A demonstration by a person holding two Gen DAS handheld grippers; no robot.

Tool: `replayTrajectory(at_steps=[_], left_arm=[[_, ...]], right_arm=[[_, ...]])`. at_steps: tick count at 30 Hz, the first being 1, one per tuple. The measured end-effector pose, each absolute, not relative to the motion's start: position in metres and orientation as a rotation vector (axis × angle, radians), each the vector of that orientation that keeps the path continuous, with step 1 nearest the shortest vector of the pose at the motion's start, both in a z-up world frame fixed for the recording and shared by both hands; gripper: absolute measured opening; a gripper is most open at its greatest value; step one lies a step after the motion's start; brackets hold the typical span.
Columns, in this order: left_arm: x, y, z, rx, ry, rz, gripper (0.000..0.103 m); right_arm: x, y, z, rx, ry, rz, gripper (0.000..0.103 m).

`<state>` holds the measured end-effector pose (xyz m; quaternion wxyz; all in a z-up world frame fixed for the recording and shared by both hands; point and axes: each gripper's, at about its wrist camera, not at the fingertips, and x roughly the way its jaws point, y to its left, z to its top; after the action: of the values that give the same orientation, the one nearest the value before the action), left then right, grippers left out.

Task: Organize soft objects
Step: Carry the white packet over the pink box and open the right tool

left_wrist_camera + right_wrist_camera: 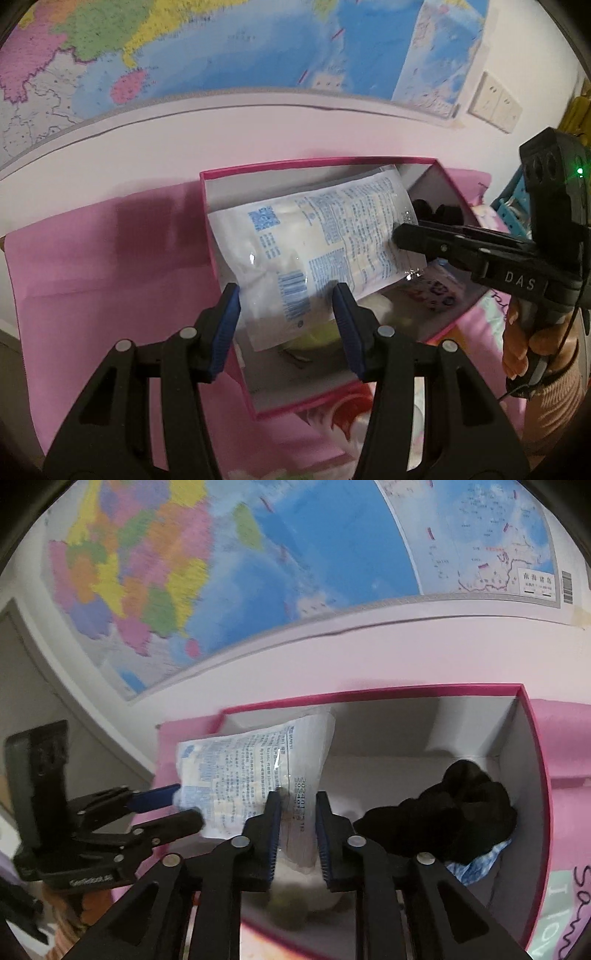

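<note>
Currently, item one: soft plastic packet (317, 254), printed in blue, slanting over the open pink box (207, 206). My left gripper (288, 314) has its near end between the blue pads, seemingly pinched. My right gripper (297, 830) straddles the far end, jaws parted, pads looking clear of the film. Not yet laid flat, I judge. Beyond the right claw, inside the box: black bundled cloth (454, 812), blue-patterned fabric under it. Below the packet: a pale yellowish round thing, which may block seating. Behind: wall map (229, 44).
</note>
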<state>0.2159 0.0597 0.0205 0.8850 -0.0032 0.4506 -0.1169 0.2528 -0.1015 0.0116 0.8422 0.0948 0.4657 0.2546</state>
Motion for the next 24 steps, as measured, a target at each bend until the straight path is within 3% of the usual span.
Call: replayTrajectory(at_steps=[2,12,24], left_arm=[[0.220,0.059,0.019,0.001,0.942,-0.228,0.053],[0.201,0.056,0.034,0.039,0.847,-0.157,0.053],[0.110,0.095,0.049,-0.059,0.717,-0.217,0.056]], right_arm=[[0.256,-0.098,0.009,0.169,0.986,0.495,0.036],[0.229,-0.103,0.025,0.103,0.929,0.521,0.038],[0.134,-0.126,0.069,0.130,0.866,0.776,0.038]])
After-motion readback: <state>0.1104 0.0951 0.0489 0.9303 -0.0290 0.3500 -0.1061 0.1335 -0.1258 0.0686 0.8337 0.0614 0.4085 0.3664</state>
